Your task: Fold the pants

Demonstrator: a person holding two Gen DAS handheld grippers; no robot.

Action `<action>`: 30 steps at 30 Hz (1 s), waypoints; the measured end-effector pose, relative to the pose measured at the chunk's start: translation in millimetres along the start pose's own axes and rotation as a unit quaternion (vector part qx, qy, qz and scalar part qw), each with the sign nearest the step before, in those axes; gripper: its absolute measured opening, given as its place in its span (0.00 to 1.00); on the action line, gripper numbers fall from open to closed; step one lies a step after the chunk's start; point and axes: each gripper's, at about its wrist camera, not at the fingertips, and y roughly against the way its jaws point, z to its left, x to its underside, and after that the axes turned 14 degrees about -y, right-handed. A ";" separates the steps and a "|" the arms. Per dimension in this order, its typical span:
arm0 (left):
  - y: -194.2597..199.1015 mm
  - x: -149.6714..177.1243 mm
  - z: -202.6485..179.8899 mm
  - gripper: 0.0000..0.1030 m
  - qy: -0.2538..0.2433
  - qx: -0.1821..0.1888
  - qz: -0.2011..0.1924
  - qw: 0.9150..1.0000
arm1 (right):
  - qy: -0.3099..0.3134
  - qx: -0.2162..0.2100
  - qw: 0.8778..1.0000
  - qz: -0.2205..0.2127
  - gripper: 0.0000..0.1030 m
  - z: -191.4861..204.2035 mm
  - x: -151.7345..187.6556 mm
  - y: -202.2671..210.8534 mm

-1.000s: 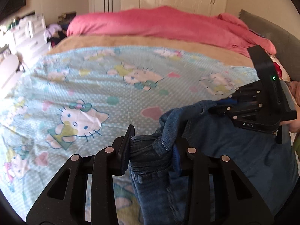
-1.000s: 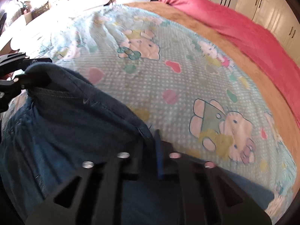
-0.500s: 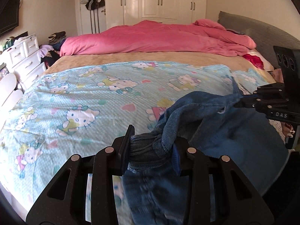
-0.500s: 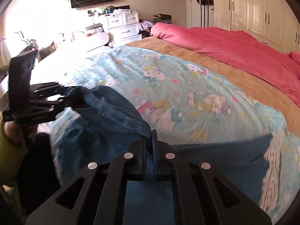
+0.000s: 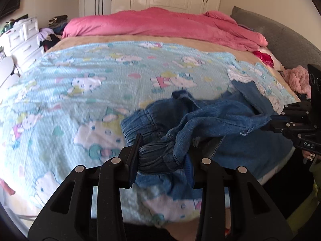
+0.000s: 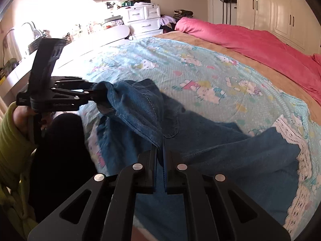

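Note:
Blue denim pants (image 5: 202,120) lie bunched on the near edge of the bed; they also show in the right wrist view (image 6: 200,146). My left gripper (image 5: 162,156) is shut on the gathered elastic waistband, held just above the bedspread; it also shows in the right wrist view (image 6: 96,96). My right gripper (image 6: 159,150) is shut on another part of the waist edge; it shows at the right of the left wrist view (image 5: 268,122). The denim hangs in a fold between the two grippers. The legs spread over the bed edge.
The bed carries a light blue cartoon-cat bedspread (image 5: 100,76), a tan blanket (image 5: 120,39) and a pink duvet (image 5: 160,24) at the far side. A grey headboard (image 5: 280,38) stands right. White drawers (image 6: 144,18) and a desk (image 6: 80,42) stand left.
Both grippers have drawn back toward the near bed edge with the waistband. More of the pants now lie spread on the bedspread.

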 end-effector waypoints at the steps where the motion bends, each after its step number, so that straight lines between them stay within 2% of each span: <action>1: -1.6 2.7 -0.6 0.29 0.000 0.001 0.005 1.000 | 0.001 0.001 1.000 0.001 0.04 2.4 4.3 0.6; 7: -6.7 10.1 -3.0 0.33 0.001 0.001 0.019 1.000 | 0.029 0.018 0.999 0.017 0.04 19.6 31.3 -1.1; 9: -6.7 8.3 -4.4 0.37 -0.004 -0.014 0.022 1.000 | 0.049 0.032 0.998 0.018 0.04 29.3 41.4 -1.6; 11: -2.6 3.5 -7.2 0.37 -0.013 -0.026 0.013 0.999 | 0.064 0.041 0.997 0.009 0.04 36.9 46.6 1.1; 15: 9.2 -19.1 -10.0 0.37 -0.045 -0.048 -0.030 0.997 | 0.070 0.047 0.996 -0.008 0.04 47.7 47.5 5.4; 17: 2.5 -21.7 -5.2 0.38 -0.044 -0.042 -0.011 0.998 | 0.075 0.040 0.996 0.007 0.04 52.7 51.6 -1.8; 19: -7.9 -9.9 4.3 0.40 -0.023 -0.023 0.020 0.999 | 0.082 0.044 0.995 0.029 0.04 56.0 57.2 -14.3; 22: -13.0 12.2 11.8 0.45 -0.011 -0.034 0.049 0.998 | 0.071 0.039 0.995 0.053 0.04 55.7 64.8 -29.5; 26: -1.6 33.3 21.9 0.53 0.013 -0.016 0.048 0.999 | 0.050 0.031 0.996 0.071 0.04 51.5 65.2 -41.4; 30: 19.4 52.5 33.2 0.56 0.034 -0.014 0.046 0.998 | 0.040 0.020 0.996 0.073 0.07 48.8 64.3 -40.0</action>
